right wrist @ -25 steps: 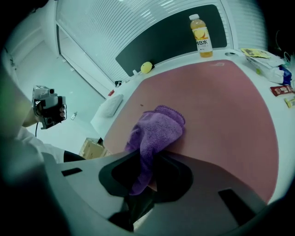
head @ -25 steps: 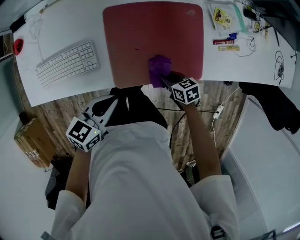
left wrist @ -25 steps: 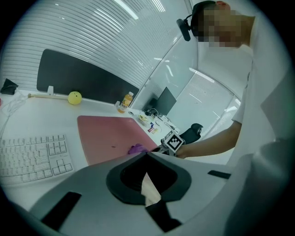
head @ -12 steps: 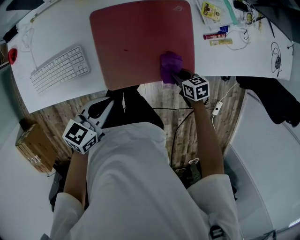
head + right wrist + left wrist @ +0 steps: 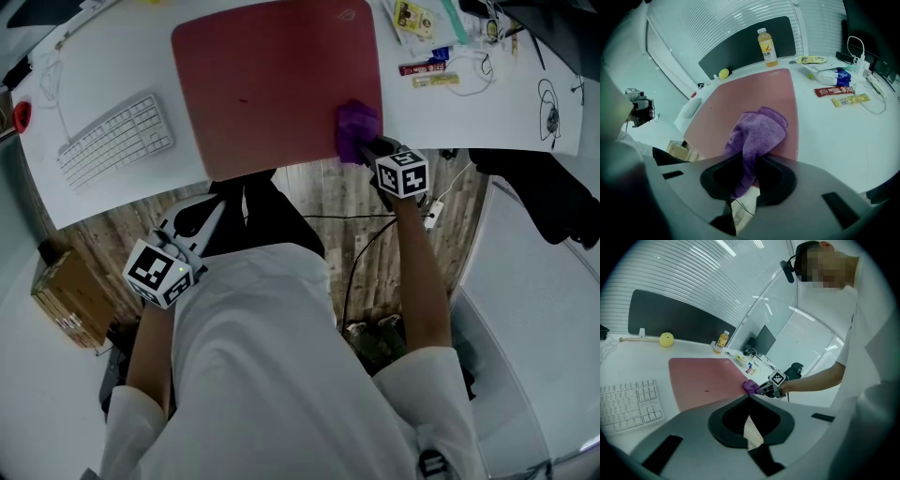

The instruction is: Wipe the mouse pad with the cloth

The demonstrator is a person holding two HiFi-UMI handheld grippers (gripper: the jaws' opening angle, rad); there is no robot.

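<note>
**Head view.** The right claw (image 5: pixel 371 143), upper right of centre, is clamped on a bunched purple cloth (image 5: pixel 354 125). The cloth lies on the red mouse pad (image 5: pixel 272 84) at the pad's lower right corner, close to the near edge of the white tabletop (image 5: pixel 487 108). The left claw (image 5: pixel 216 208), lower left of centre, sits below the tabletop's near edge in the frame, clear of the pad. A white keyboard (image 5: pixel 112 139) lies to the left of the pad, apart from it.

**Right gripper view.** The cloth runs back between the two jaws, with its free end folded forward on the pad. A bottle (image 5: pixel 767 47) of orange drink stands upright beyond the pad's far edge.

**Left gripper view.** The left claw's jaws meet at the tips with nothing between them.
</note>
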